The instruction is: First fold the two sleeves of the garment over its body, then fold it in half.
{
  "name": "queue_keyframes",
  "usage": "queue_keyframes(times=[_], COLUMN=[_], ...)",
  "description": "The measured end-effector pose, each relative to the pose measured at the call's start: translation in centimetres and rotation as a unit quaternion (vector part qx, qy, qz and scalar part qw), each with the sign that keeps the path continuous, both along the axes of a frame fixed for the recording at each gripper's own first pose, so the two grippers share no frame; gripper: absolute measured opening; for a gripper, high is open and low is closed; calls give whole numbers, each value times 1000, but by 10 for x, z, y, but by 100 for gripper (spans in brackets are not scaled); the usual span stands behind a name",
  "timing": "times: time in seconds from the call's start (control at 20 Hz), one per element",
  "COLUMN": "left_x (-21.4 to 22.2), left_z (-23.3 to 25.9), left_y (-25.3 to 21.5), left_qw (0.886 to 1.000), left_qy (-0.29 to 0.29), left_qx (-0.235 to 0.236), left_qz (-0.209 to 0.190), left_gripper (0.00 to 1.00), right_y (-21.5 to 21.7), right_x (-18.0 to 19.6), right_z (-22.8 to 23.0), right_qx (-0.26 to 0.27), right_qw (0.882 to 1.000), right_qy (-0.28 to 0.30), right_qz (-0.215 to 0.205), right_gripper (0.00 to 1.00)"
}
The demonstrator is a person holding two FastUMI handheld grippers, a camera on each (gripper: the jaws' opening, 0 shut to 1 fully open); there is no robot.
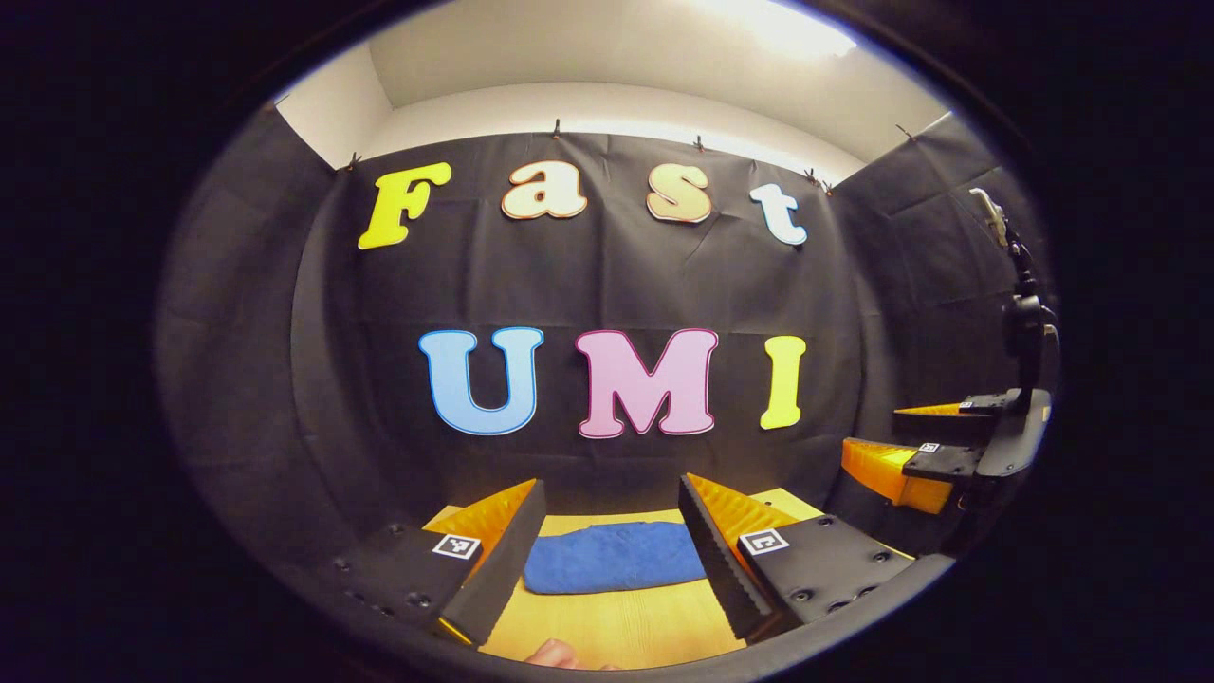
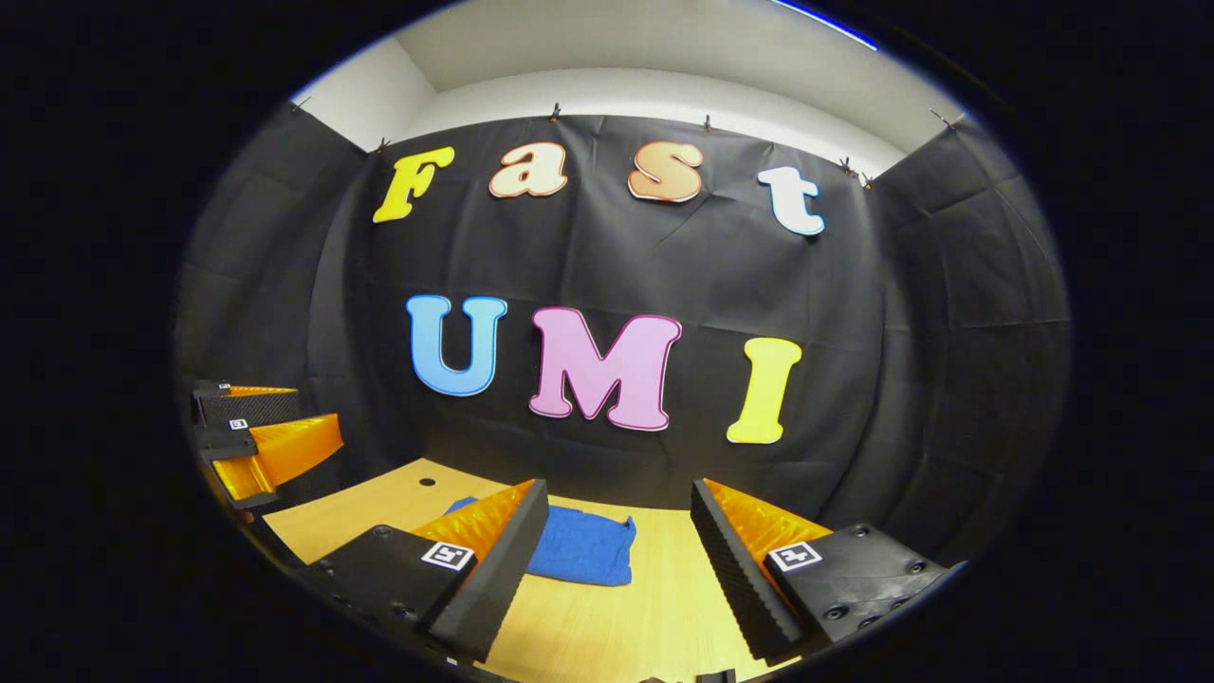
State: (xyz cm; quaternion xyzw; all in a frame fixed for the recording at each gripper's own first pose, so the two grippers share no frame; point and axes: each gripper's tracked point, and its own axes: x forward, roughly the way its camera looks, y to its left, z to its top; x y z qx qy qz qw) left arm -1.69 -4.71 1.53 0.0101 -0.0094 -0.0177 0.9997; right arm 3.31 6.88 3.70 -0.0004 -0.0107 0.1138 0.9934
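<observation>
On the pale wooden tabletop (image 1: pixel 616 626), close to the black cloth wall (image 1: pixel 607 285) at the back of the booth, lies the blue garment (image 1: pixel 615 557), already folded into a compact, rounded-edged bundle with no sleeve spread out beside it. From the left gripper view, the left hand-held gripper (image 1: pixel 612 550) is held above the tabletop with its two fingers well apart, and the garment shows in the wide gap between them, farther off and untouched by either finger. A fingertip of the person (image 1: pixel 553 653) peeks in at the very bottom edge of that view. Off to the right side of the same view, the other hand-held gripper appears raised in the air beside the side wall, its fingers also spread with nothing between them. From the right gripper view, the right hand-held gripper (image 2: pixel 618 560) likewise hangs over the tabletop with its fingers apart and gripping nothing; the garment (image 2: pixel 580 548) sits ahead and slightly left of the gap, partly hidden behind the left-hand finger, with one corner lying flat toward the middle of the tabletop. A small dark hole (image 2: pixel 427 482) marks the tabletop to the left of the garment. At the left edge of this view the left hand-held gripper shows lifted, clear of the cloth.
</observation>
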Motion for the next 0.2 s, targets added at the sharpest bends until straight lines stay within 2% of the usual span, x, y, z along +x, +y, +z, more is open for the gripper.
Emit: queue_keyframes(times=[0.05, 0.2], left_x=[-1, 0], left_z=[3, 4], left_y=[-2, -2], left_qw=[1000, 1000], left_qy=[-5, -11], left_qx=[2, 2], left_qz=[1, -7], left_gripper=[80, 84], right_y=[1, -2], right_x=[-1, 0], right_z=[-1, 0], right_qx=[2, -1], right_qw=[1000, 1000], right_qy=[2, -1], right_qz=[4, 1], right_gripper=[96, 96])
